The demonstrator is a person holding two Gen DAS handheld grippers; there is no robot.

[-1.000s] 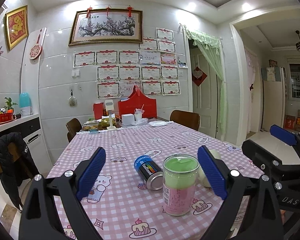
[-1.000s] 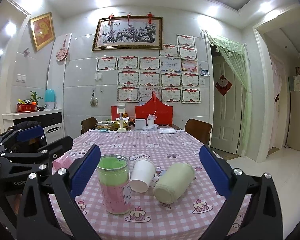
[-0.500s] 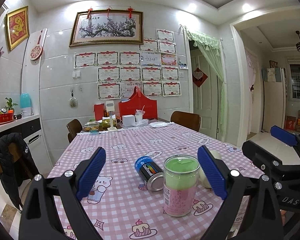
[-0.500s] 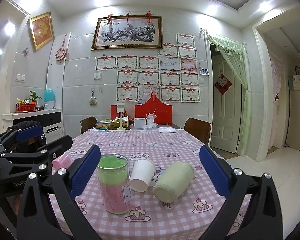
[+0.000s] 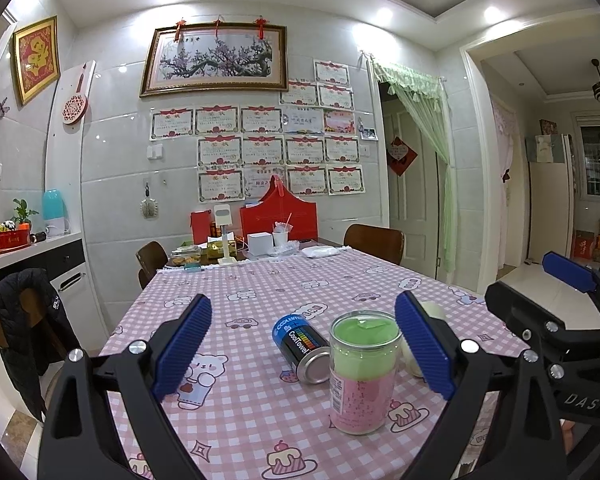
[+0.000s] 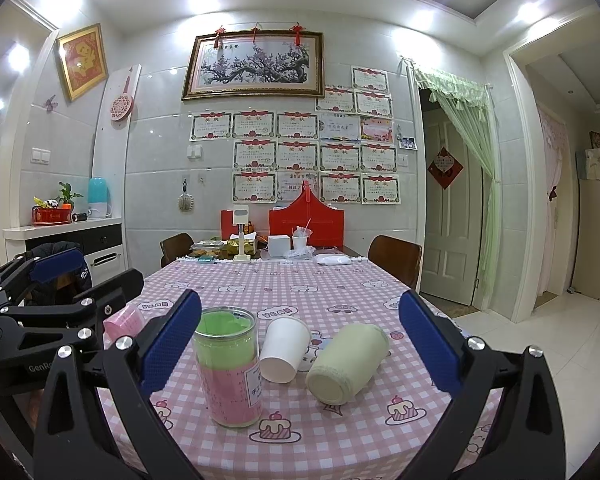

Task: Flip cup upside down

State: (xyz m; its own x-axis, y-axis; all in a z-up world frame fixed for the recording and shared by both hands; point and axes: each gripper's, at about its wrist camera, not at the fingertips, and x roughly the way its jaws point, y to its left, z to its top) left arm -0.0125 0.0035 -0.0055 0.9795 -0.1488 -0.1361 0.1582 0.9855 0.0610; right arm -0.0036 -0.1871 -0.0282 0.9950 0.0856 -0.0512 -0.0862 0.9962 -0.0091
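A white paper cup (image 6: 285, 348) lies on its side on the pink checked tablecloth (image 6: 340, 432), base toward me, between a clear jar of green and pink cloth (image 6: 229, 364) and a pale cream bottle (image 6: 347, 363) lying on its side. My right gripper (image 6: 300, 350) is open and empty, its pads wide on either side of these. My left gripper (image 5: 302, 350) is open and empty, just short of the jar (image 5: 363, 372). The cup is mostly hidden behind the right pad (image 5: 420, 344) in the left wrist view.
A blue and black can (image 5: 302, 347) lies on its side left of the jar. A pink roll (image 6: 124, 320) lies behind the left gripper's body. Boxes, a red bag (image 6: 306, 224) and cups crowd the table's far end. Chairs (image 6: 396, 258) stand around it.
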